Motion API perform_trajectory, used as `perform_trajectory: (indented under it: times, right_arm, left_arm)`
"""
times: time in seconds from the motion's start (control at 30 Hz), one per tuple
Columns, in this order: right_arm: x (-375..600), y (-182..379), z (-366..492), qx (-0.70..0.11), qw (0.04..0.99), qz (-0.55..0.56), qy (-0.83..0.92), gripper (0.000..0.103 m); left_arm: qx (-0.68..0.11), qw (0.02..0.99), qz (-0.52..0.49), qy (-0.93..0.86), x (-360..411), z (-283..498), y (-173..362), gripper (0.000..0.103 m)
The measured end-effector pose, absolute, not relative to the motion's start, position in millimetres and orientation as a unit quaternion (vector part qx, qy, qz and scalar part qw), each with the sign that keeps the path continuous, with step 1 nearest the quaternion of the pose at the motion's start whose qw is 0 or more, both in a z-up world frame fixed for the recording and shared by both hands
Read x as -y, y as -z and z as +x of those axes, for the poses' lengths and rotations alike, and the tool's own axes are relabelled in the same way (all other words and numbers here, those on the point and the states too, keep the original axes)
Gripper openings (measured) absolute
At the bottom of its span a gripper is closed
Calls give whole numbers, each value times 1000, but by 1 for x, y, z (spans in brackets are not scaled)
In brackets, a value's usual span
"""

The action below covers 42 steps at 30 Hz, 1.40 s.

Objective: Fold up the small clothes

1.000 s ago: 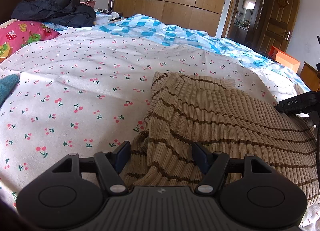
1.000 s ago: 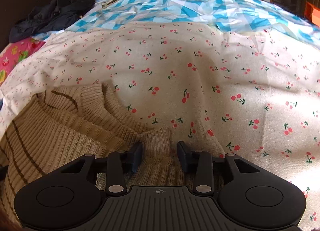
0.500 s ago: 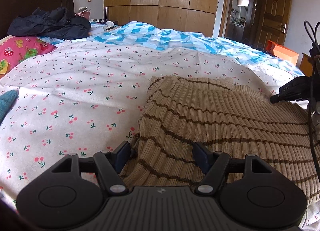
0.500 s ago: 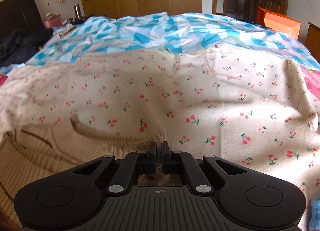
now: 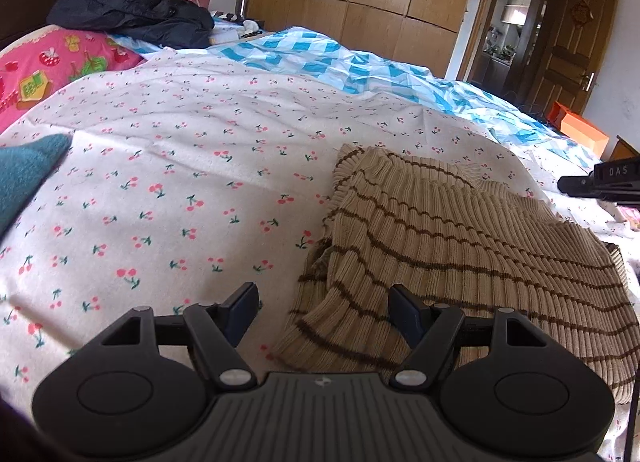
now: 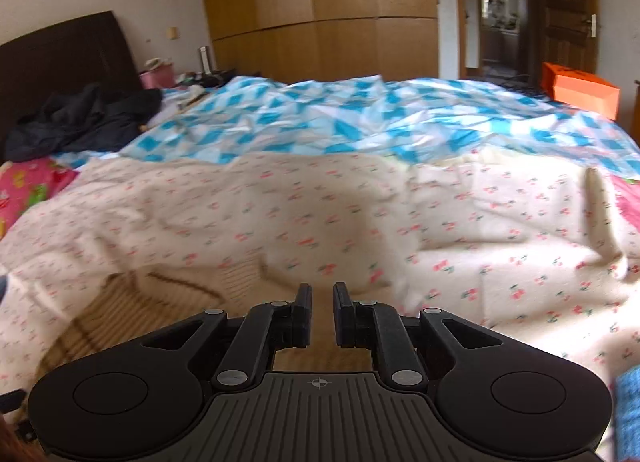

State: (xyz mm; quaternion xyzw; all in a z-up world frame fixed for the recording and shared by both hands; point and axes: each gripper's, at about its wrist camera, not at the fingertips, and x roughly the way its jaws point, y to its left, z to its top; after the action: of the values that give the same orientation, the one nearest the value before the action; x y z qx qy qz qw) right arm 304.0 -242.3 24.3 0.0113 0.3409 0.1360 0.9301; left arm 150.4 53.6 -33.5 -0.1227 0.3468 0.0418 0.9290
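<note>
Between the spread fingers of the left gripper [image 5: 322, 312], a corner of the beige striped ribbed sweater [image 5: 460, 246] lies ungripped on the cherry-print sheet [image 5: 180, 181]. Right gripper [image 6: 322, 302] hovers above the sweater's blurred edge, fingers slightly parted, holding nothing. Beyond lies a blue checked quilt [image 6: 360, 117].

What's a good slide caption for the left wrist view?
Open left gripper poised at the corner of a striped beige sweater on a cherry-print bedsheet.

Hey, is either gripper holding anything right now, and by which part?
Nothing is held. The left gripper is open astride a near corner of the sweater; the right gripper is slightly open too.
</note>
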Motion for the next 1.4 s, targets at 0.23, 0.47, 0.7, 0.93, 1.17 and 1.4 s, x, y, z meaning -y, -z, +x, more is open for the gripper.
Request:
perform_trajectory:
  times: [0.23,0.47,0.7,0.93,1.17,1.4]
  right_arm:
    - [186,12,289,-429,889,-19,-160,15]
    - [129,-23,272,-418,878,-26,-234,21]
    - [60,-12,309,-485,847,-3,-217,39]
    - [4,10,337,-507,842,-69,-171,56]
    - [-19,36,335,-506,837,-143,-150,57]
    - [-2,27,335,-504,836,-141,-164,21]
  left_arm:
    - [-371,916,-141,-58,-68,139,37,76]
    - [-335,925,-171,-47,-81,124,26,75]
    - [-342,919,-196,-8,-84,127,35,75]
    - [-340,921,-192,10,-78,136,42,75]
    - [-337,926,-170,5,-69,136,48,75]
    - [-324,931,-166,-1,-64,133,51,79]
